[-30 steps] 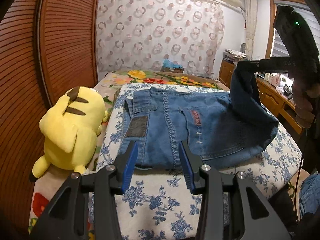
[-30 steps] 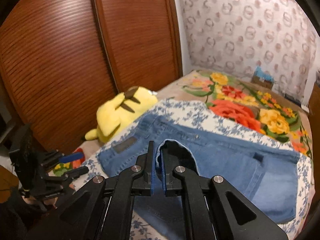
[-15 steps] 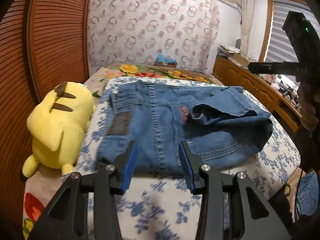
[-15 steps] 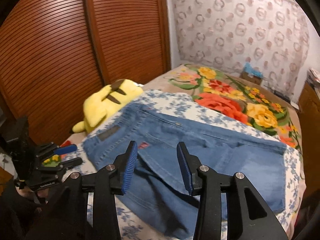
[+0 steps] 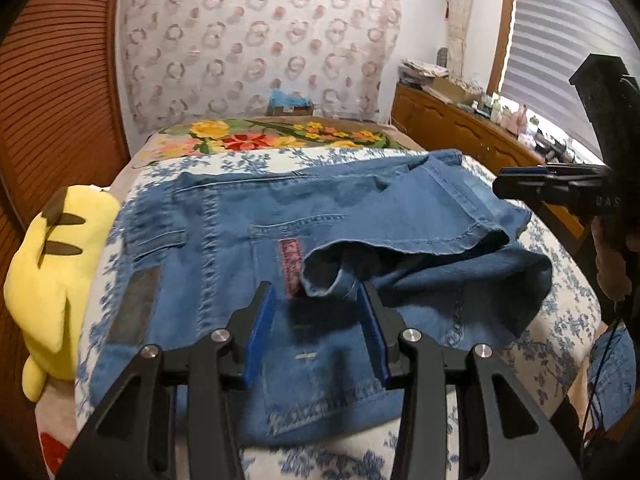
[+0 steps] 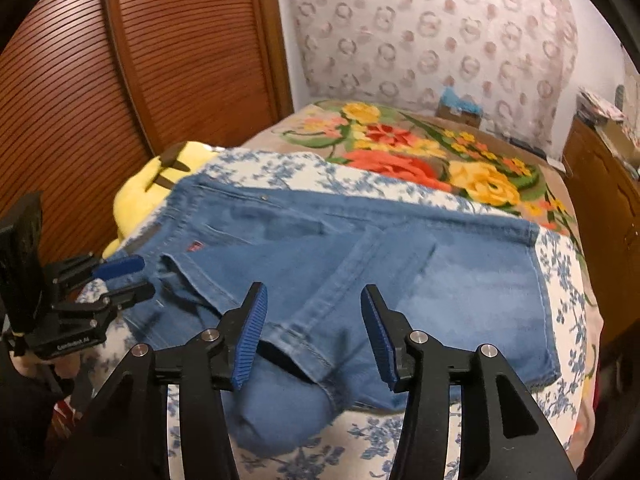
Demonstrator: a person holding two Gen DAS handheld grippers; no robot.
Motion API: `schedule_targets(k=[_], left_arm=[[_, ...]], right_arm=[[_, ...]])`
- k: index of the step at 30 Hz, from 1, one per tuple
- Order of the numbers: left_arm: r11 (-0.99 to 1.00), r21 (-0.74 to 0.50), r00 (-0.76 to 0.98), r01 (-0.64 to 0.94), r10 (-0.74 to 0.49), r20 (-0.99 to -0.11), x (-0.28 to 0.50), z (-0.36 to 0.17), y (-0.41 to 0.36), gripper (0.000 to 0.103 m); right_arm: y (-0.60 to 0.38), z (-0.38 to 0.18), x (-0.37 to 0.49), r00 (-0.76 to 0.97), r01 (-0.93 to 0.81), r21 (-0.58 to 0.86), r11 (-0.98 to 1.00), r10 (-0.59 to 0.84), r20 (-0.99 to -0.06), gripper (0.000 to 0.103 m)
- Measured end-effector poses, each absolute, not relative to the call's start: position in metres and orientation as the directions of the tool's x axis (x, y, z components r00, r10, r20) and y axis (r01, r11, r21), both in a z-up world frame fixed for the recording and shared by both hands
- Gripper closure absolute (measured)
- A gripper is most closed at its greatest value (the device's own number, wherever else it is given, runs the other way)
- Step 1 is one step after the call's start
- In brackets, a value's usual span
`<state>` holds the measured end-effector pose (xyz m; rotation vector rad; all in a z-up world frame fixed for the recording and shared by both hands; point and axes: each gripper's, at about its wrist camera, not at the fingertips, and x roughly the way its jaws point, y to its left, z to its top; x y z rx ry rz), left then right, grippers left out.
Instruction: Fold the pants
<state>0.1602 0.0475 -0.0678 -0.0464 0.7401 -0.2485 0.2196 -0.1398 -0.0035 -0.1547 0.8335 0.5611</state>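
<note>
Two grippers empty now: right gripper (image 6: 314, 332) jaws opening, leg hem dropped a second ago onto pants (image 5: 280, 240) on bed (image 5: 560, 308) (fold loose, hem bunched). Left gripper (image 5: 316, 328) held half open, lowered toward hem; smoothing judged next.

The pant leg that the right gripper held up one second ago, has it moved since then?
Yes. The pant leg has dropped onto the jeans, below the curtain; the right gripper is opening, empty.
</note>
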Motion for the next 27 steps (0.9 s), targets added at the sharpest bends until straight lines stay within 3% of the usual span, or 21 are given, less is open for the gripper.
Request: schedule_targets(k=[6,15,16,20,22,27], left_arm=[[0.967,-0.123,0.691,0.222,-0.245,-0.68,0.172,-0.076,0.04,0.064],[0.957,-0.11,0.699,0.27,-0.273,-0.661,0.177,-0.069,0.028,0.092],[0.957,-0.107,0.7,0.27,-0.272,-0.66,0.179,-0.068,0.029,0.094],[0.955,-0.106,0.715,0.277,-0.279,-0.641,0.173,-0.061,0.03,0.101],[0.953,-0.101,0.725,0.284,-0.283,-0.629,0.168,-0.054,0.03,0.103],[0.951,-0.116,0.763,0.287,-0.3,-0.573,0.147,-0.027,0.043,0.103]], right_arm=[[-0.149,-0.028,0.224,0.501,-0.502,0.124,0.856,0.405,-0.765,0.05],[-0.159,-0.049,0.235,0.42,-0.475,0.252,0.843,0.469,-0.777,0.051],[-0.158,-0.05,0.235,0.418,-0.476,0.256,0.841,0.473,-0.776,0.053],[-0.153,-0.043,0.234,0.428,-0.51,0.248,0.823,0.493,-0.757,0.094],[-0.149,-0.033,0.232,0.446,-0.533,0.238,0.812,0.509,-0.737,0.099],[-0.136,0.004,0.232,0.504,-0.568,0.206,0.797,0.534,-0.679,0.101]])
